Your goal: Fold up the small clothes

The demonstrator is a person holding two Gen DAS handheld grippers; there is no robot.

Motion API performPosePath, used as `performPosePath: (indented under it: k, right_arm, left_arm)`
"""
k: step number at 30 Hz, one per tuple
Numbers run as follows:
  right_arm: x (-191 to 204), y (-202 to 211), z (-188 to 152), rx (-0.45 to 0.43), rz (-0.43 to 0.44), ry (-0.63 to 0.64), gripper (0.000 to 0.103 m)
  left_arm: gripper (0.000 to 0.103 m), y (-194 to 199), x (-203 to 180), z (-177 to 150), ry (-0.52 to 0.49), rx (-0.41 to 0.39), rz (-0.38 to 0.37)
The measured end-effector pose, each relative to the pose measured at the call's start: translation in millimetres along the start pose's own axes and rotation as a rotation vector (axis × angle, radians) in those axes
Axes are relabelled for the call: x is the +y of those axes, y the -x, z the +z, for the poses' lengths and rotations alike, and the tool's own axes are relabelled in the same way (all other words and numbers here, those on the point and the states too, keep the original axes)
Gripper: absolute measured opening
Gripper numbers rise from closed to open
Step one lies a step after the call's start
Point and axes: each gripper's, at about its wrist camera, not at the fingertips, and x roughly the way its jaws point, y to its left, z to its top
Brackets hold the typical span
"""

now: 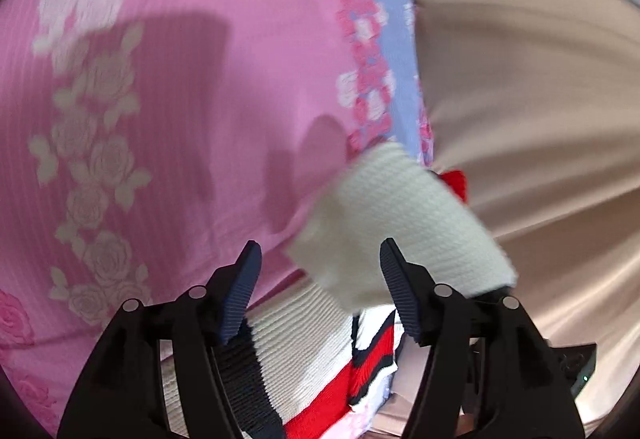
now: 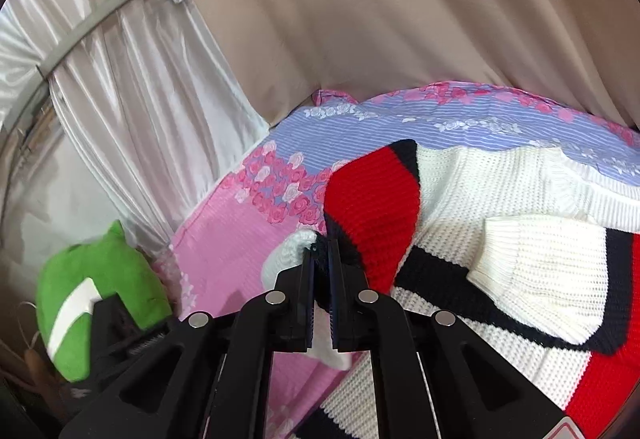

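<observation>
Lying spread on the pink and lilac rose-print bedsheet: white waffle-knit sweater with red and navy bands. Right gripper fingers clamped on its navy-edged hem, tilted low toward the bed. Left gripper fingers apart, hovering over a white cuff, gripping nothing. Best carried across slowly, hem kept taut, edges matched before release

Sweater knitted white, banded red and navy. Bedsheet seen pink with white roses, lilac striped border. Curtain beige. Plush toy green, white-marked.
</observation>
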Motion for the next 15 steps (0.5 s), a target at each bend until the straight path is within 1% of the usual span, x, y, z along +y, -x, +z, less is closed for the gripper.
performPosePath:
  k: [2, 4, 7, 9, 11, 12, 13, 14, 15]
  right_arm:
    - [0, 9, 4, -0.010, 0.017, -0.005, 0.005]
    - [2, 17, 7, -0.019, 0.029, -0.002, 0.005]
    - [1, 32, 14, -0.038, 0.055, -0.017, 0.005]
    - [-1, 39, 18, -0.047, 0.065, -0.028, 0.005]
    - [-3, 46, 21, -0.058, 0.043, -0.023, 0.005]
    - [-4, 47, 21, -0.059, 0.026, -0.017, 0.005]
    - [-5, 48, 20, -0.059, 0.009, -0.012, 0.005]
    - [-8, 49, 18, -0.060, -0.008, -0.013, 0.005]
    - [-11, 49, 17, -0.059, -0.013, -0.020, 0.005]
  left_arm:
    - [0.060, -11, 9, -2, 0.041, 0.025, -0.022]
    - [0.060, -21, 8, -4, 0.058, 0.035, -0.070]
    - [0.061, -34, 2, -1, 0.071, 0.035, -0.193]
    - [0.060, -43, -5, 0, 0.077, 0.063, -0.288]
    - [0.057, -50, -15, 2, 0.073, 0.096, -0.365]
    - [0.051, -52, -20, 0, 0.065, 0.108, -0.384]
    - [0.041, -55, -30, 0, 0.044, 0.127, -0.420]
    - [0.035, -56, -40, -1, 0.017, 0.145, -0.444]
    - [0.024, -57, -51, -3, -0.018, 0.165, -0.473]
